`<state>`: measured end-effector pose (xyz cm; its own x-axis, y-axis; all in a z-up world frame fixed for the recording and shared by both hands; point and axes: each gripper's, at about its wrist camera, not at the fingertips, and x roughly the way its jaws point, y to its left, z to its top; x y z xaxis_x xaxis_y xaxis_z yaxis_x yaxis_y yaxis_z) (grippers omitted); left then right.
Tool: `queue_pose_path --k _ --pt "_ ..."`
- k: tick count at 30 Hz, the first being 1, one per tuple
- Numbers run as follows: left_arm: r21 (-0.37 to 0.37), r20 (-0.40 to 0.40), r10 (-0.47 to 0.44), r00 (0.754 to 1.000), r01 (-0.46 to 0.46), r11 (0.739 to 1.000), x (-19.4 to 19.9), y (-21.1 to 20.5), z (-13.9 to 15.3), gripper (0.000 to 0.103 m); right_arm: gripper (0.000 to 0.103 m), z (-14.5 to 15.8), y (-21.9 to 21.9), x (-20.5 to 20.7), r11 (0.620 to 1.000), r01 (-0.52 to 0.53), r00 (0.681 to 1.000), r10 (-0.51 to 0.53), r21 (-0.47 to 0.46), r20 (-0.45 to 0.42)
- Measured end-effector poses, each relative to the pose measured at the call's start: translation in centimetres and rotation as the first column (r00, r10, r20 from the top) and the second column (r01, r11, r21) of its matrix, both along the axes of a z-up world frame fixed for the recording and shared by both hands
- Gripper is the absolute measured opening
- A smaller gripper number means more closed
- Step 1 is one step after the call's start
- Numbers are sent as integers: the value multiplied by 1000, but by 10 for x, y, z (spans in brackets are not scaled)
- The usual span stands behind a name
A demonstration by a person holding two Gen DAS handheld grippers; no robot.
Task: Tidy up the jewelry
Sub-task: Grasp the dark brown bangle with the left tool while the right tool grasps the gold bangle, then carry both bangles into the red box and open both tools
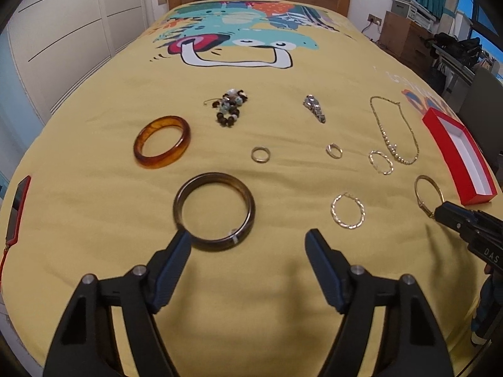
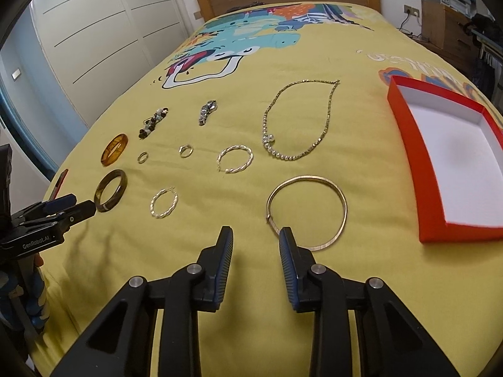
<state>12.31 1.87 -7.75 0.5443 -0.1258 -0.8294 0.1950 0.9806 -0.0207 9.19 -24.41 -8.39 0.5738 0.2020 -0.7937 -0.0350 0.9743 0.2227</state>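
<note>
Both tools apart and empty: left tool (image 1: 248, 238) at dark bangle (image 1: 213, 210), stiff, smooth, likely slippery, grip across rim; right tool (image 2: 256, 235) at thin gold bangle (image 2: 307, 212) on bed (image 2: 361, 163), light, springy, pinch near clasp

A yellow bedspread (image 1: 94, 188) printed with a teal cartoon is seen. An amber bangle (image 1: 162, 141), a dark brown bangle (image 1: 213, 210) and a red, white-lined box (image 2: 446, 163) are shown.

Both wrist views downward, sharing bedspread (image 1: 94, 220)
</note>
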Motion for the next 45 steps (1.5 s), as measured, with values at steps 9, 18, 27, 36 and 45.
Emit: queue_pose_path --k 9,18,27,36,45 --pt "5 -95 6 995 -5 1000 29 -4 -34 47 30 -21 -10 22 1000 -25 998 25 4 -63" --pt "30 -112 -6 994 9 999 37 -8 -48 43 30 -33 0 37 997 -84 993 83 2 -83" --pt "43 -93 -15 996 19 999 42 -15 -53 35 22 -44 13 56 991 -129 986 126 -23 -107" --pt "29 -73 7 997 -5 1000 37 -14 -39 9 7 -39 0 54 992 -70 993 79 109 -87" --pt "16 -6 18 1000 -18 1000 18 -11 7 8 6 3 -13 24 978 -15 1000 15 210 2"
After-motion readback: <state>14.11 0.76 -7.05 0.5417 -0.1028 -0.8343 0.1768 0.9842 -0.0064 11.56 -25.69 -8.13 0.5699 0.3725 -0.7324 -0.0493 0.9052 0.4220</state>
